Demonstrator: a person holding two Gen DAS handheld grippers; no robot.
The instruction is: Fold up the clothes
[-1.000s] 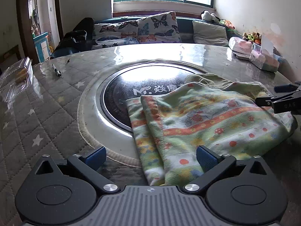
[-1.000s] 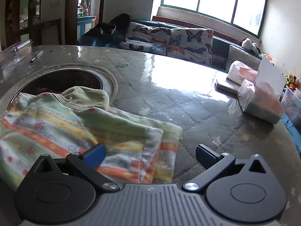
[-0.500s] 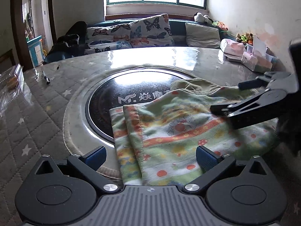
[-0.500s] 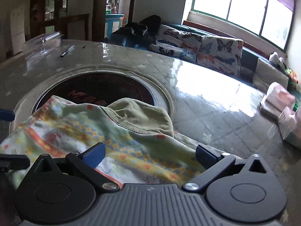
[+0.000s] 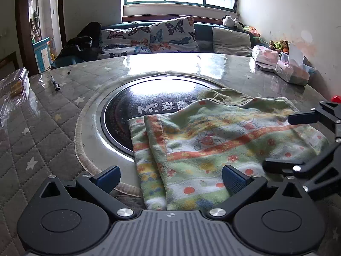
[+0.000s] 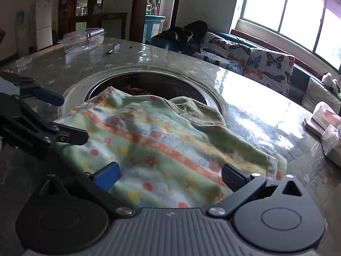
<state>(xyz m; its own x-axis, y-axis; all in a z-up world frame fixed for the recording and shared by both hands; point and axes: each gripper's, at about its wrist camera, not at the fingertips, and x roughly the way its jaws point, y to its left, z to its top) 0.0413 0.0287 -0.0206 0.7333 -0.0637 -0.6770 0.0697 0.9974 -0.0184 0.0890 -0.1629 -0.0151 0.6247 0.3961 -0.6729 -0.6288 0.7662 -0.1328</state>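
Left wrist view shows, nearest the lens, the left gripper (image 5: pixel 170 176) with its blue-padded jaws spread wide and nothing between them; the near hem of the soft printed fleece garment with green, yellow and orange bands (image 5: pixel 213 147) lies just beyond and below the pads, not pinched. At the right edge of the same view the right gripper (image 5: pixel 289 140) reaches in from the side, its jaws also parted, one finger above the cloth and one low at its near edge; it grips nothing as far as can be seen. In the right wrist view that gripper's own blue pad and black pad sit wide apart over the cloth, which confirms that it is empty. The garment rests on the round table under a clear glossy cover over quilted grey star-print padding (image 5: pixel 42 128), draped partly across the dark circular glass inset with white lettering (image 5: pixel 127 106). It lies doubled, with two hemmed edges stacked side by side on its left, so at least one fold looks done. It is not a finished bundle, though: an olive-green ribbed part (image 5: pixel 221 95) bulges out at the far side, and the surface is rumpled. My judgement is that a further fold and some smoothing are left. Farther off lie a black pen (image 5: pixel 55 83), a clear plastic box (image 5: pixel 15 85) and tissue packs (image 5: pixel 292 73).
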